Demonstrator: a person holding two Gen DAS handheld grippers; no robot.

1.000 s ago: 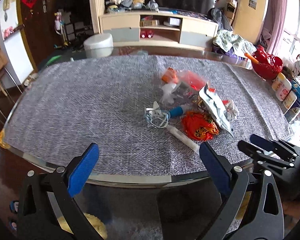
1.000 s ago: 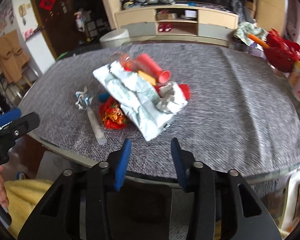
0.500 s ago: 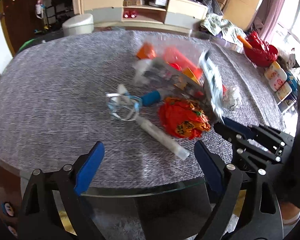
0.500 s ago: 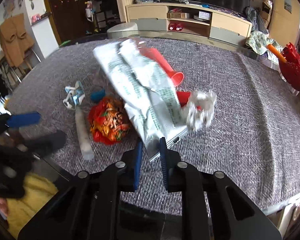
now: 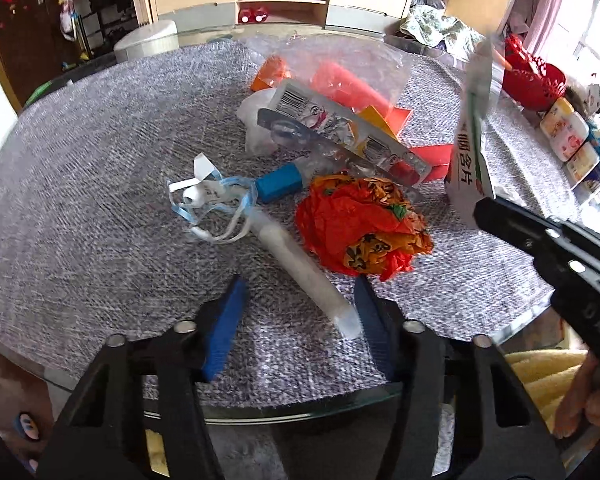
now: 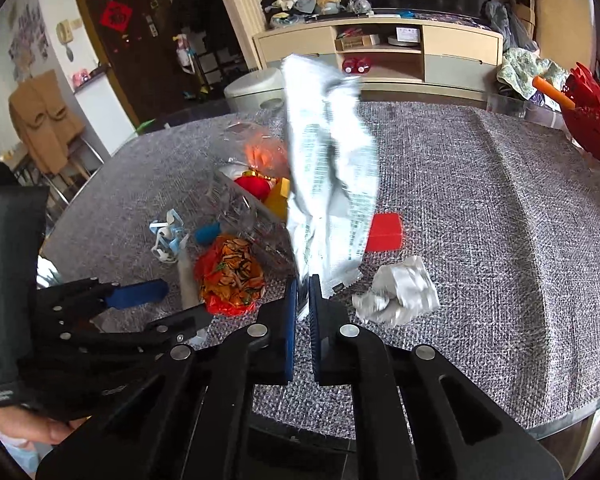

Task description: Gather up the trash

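Trash lies in a pile on the grey cloth of the table (image 5: pixel 80 168). My left gripper (image 5: pixel 299 284) hangs low over the near edge, jaws closing, with a translucent white tube (image 5: pixel 300 264) between the blue pads; its near end lies close to the right pad, and neither pad presses on it. An orange crumpled wrapper (image 5: pixel 360 228) sits just beyond. My right gripper (image 6: pixel 303 280) is shut on the bottom edge of a silver-white pouch (image 6: pixel 328 176), which stands upright above it. In the left wrist view the pouch (image 5: pixel 468 152) rises at the right.
A blister pack (image 5: pixel 340 136), a clear bag holding a red tube (image 5: pixel 340 76), a blue cap (image 5: pixel 280 186) and ribbon strips (image 5: pixel 208 204) lie behind. Crumpled white paper (image 6: pixel 396 292) and a red card (image 6: pixel 386 230) lie right of the pouch. A red basket (image 6: pixel 592 120) stands far right.
My left gripper came down and forward over the tube, and its jaws narrowed. My right gripper shut on the pouch's edge and raised it from flat to upright.
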